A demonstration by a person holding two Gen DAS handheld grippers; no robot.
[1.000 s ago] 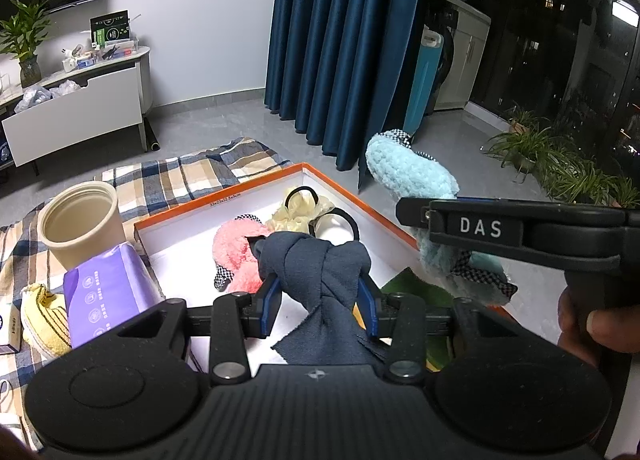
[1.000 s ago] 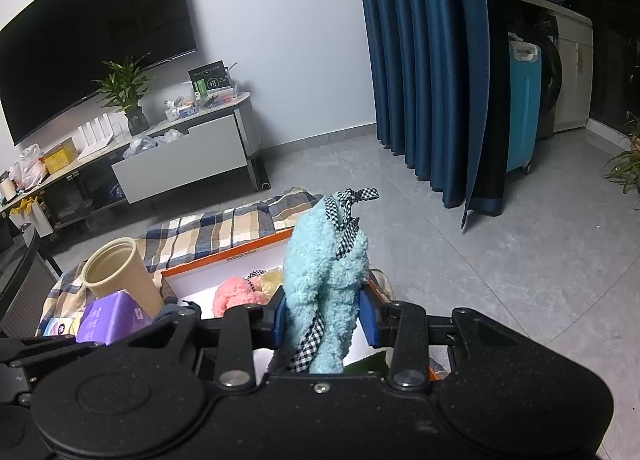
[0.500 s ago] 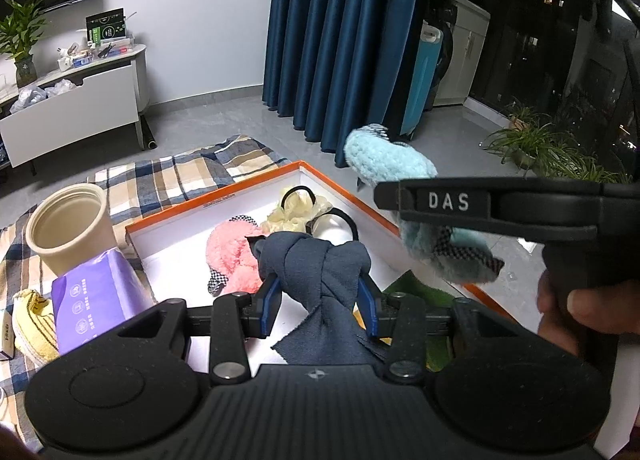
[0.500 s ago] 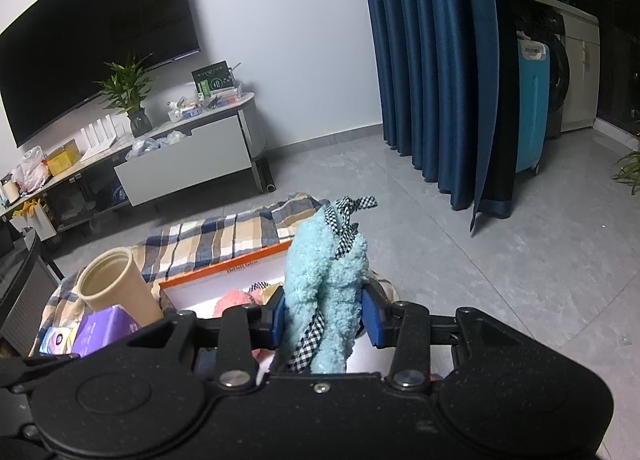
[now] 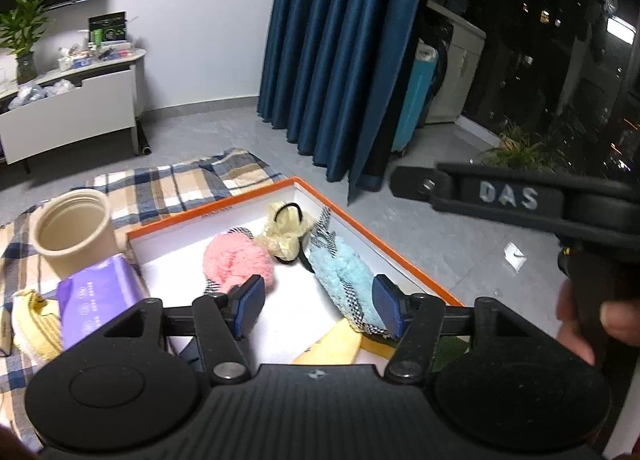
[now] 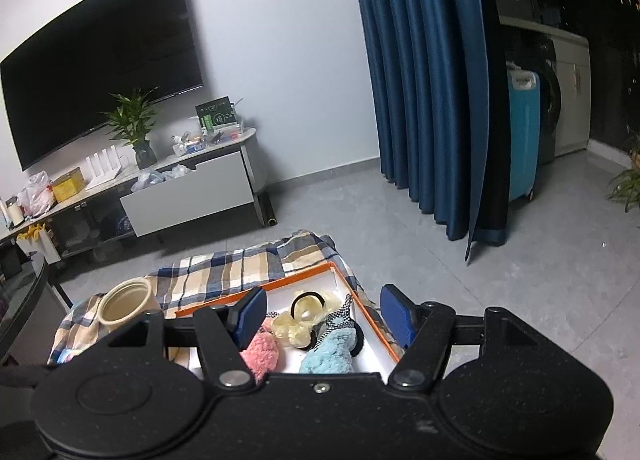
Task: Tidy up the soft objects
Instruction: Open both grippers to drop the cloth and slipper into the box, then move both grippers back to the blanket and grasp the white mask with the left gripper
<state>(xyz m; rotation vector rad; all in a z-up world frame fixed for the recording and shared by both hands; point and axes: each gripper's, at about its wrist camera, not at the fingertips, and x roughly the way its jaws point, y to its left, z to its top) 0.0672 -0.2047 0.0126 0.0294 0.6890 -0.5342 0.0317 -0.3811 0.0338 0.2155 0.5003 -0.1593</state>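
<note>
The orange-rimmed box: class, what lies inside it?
Inside the orange-rimmed box: pink fluffy scrunchie, cream scrunchie, blue fluffy scrunchie. The left gripper covers the near end, jaws opening, nothing between them.

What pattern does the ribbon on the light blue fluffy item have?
Black-and-white check, clearest in the left wrist view on the light blue fluffy item.
</note>
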